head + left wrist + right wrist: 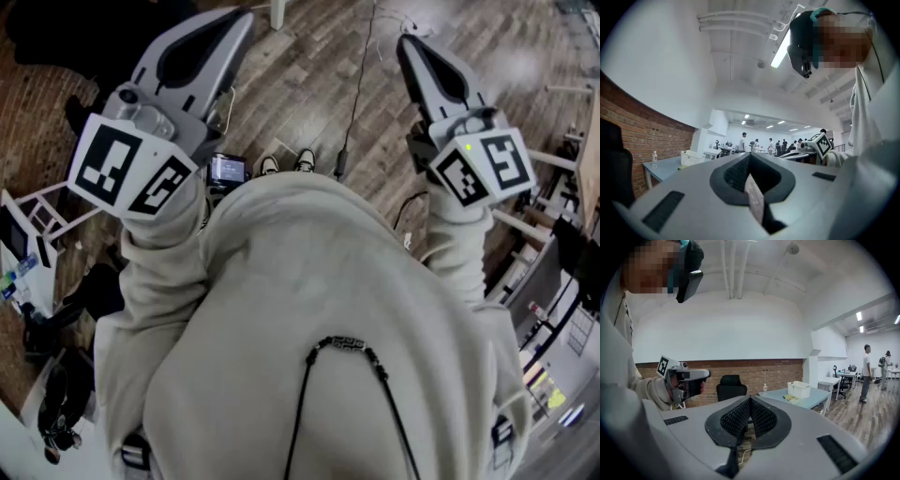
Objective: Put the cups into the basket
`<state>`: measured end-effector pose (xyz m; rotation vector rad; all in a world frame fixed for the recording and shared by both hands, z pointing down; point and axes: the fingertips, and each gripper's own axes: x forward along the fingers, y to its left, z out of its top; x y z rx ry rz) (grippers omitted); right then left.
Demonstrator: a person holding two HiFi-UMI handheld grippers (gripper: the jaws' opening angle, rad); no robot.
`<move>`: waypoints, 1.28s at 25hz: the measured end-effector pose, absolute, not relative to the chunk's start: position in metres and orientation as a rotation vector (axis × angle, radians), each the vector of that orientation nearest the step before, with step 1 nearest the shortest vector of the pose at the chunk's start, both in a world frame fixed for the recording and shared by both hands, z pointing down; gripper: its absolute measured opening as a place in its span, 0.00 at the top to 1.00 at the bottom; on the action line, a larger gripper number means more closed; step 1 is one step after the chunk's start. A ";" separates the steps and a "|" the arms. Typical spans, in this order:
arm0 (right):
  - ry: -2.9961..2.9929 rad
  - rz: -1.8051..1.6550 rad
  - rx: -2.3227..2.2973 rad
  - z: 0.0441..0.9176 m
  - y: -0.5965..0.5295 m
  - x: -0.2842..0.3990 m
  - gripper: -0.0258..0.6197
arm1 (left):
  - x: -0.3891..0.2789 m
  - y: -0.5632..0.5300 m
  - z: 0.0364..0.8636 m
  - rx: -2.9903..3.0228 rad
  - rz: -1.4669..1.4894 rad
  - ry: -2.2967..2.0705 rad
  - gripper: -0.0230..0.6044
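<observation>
The left gripper (238, 21) and right gripper (409, 43) are both clenched, empty, held up over the floor (309, 84). A basket (799, 389) sits on a table (814, 398), well apart.

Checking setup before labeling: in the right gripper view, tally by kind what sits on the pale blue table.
white basket: 1
clear bottle: 1
flat yellow-green item, too small to identify: 1
Total: 3
</observation>
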<state>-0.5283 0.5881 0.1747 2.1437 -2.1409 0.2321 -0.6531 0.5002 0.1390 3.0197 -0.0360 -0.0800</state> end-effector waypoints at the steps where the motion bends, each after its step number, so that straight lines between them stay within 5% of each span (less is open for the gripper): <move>1: -2.150 0.235 2.145 0.177 0.589 -0.528 0.94 | -0.653 0.501 0.139 3.020 -0.080 -0.039 0.97; 32: -2.256 0.294 2.208 0.197 0.609 -0.449 0.94 | -0.582 0.518 0.143 2.981 -0.016 -0.033 0.97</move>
